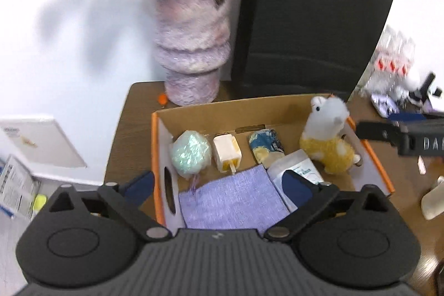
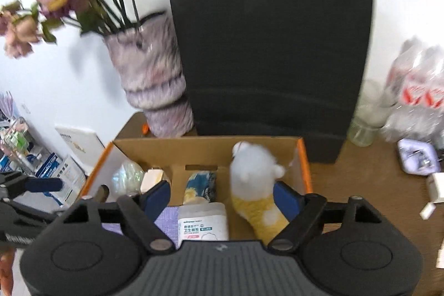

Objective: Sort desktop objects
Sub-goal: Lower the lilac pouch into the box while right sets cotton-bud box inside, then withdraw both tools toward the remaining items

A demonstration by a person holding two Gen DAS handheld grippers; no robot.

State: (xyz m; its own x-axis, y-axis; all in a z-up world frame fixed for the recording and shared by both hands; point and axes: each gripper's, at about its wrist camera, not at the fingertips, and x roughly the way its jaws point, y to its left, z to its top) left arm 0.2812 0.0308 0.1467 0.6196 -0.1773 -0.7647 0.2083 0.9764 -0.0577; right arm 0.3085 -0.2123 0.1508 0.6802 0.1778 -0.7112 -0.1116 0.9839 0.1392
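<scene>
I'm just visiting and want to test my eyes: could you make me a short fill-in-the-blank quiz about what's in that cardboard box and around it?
1. The plush toy in the cardboard box has a white head and a ____ body.
2. The folded cloth lying in the box is ____ in colour.
3. The flowers stand in a ____ behind the box.
4. The tall paper bag behind the box is ____ in colour.

Missing words: yellow; purple; vase; black

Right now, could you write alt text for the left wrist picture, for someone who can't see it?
An open cardboard box on a brown table holds a white and yellow plush toy, a purple cloth and small packets. The left gripper hangs open above it, holding nothing. Behind stand a vase and a black bag.
</scene>
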